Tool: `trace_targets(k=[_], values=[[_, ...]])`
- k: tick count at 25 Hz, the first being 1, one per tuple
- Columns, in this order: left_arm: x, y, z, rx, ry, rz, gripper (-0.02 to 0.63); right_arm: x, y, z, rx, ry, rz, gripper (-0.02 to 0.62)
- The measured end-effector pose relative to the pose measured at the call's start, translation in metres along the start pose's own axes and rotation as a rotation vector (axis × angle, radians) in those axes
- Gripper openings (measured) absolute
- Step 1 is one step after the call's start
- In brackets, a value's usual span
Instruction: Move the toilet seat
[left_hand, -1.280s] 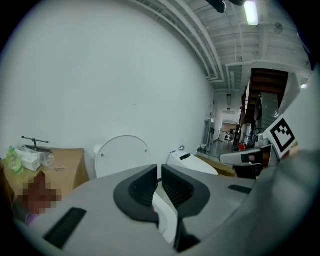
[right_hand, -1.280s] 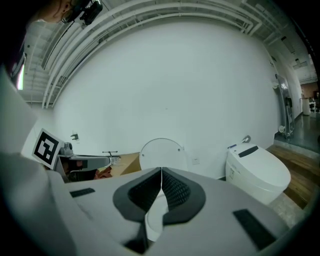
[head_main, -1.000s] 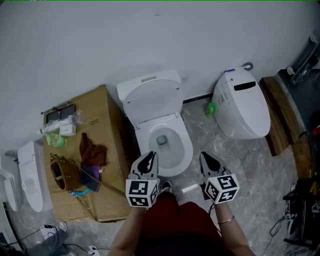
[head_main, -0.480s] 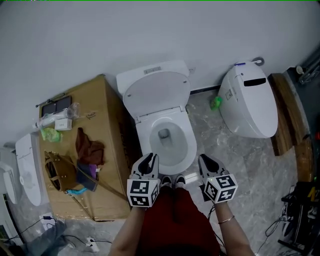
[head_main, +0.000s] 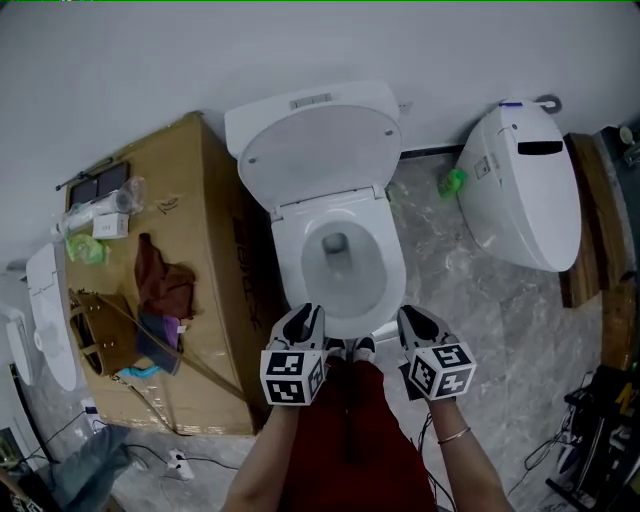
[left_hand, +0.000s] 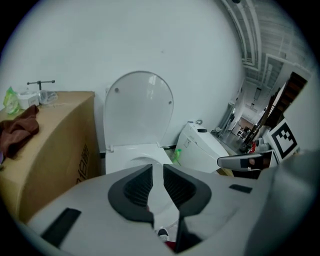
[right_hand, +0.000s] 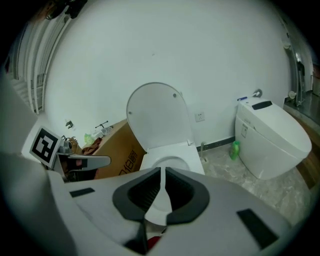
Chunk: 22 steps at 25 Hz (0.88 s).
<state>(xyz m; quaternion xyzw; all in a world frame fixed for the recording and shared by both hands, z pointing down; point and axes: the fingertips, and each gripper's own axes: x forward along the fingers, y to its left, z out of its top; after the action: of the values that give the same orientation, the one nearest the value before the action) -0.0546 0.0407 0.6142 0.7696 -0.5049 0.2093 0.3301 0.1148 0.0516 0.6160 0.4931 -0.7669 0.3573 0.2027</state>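
A white toilet (head_main: 290, 255) stands against the wall. Its lid (head_main: 320, 150) is raised and leans back; the seat ring (head_main: 385, 262) lies down on the bowl. The left gripper view shows the same lid (left_hand: 138, 107) upright above the bowl. My left gripper (head_main: 303, 322) hovers at the bowl's front left edge. Its jaws are opening from a narrow slit, and nothing is between them (left_hand: 157, 167). My right gripper (head_main: 415, 322) hovers at the front right edge, shut and empty (right_hand: 163, 171). Neither touches the toilet.
A large cardboard box (head_main: 215, 200) stands close to the toilet's left, with a brown cloth (head_main: 160, 285) and a bag on it. To the right stands a second white toilet unit (head_main: 525, 190), with a green bottle (head_main: 455, 182) and a wooden plank (head_main: 590, 230) nearby. The person's shoes (head_main: 350, 348) touch the bowl's front.
The person has stepped closer: the toilet has grown and slid up the head view, and both grippers now sit at the bowl's front rim. The jaws look the same.
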Motion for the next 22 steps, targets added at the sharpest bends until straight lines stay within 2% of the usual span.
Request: trace_targets(k=[7,10,13,16,19,22], values=[[0.036,0.02,-0.053,-0.062,0.088,0.039,0.068,0.036,-0.018,-0.048,0.036,0.099,0.009,0.028],[0.046,0.029,-0.076,-0.093,0.124,0.056,0.087,0.05,-0.023,-0.066,0.056,0.143,0.012,0.096],[0.057,0.042,-0.096,-0.113,0.16,0.079,0.11,0.065,-0.031,-0.082,0.081,0.173,0.007,0.114],[0.069,0.06,-0.114,-0.152,0.187,0.112,0.132,0.081,-0.047,-0.094,0.112,0.197,-0.024,0.153],[0.082,0.079,-0.13,-0.181,0.215,0.145,0.141,0.097,-0.065,-0.105,0.145,0.223,-0.056,0.233],[0.093,0.095,-0.146,-0.205,0.253,0.173,0.176,0.11,-0.079,-0.118,0.175,0.252,-0.078,0.262]])
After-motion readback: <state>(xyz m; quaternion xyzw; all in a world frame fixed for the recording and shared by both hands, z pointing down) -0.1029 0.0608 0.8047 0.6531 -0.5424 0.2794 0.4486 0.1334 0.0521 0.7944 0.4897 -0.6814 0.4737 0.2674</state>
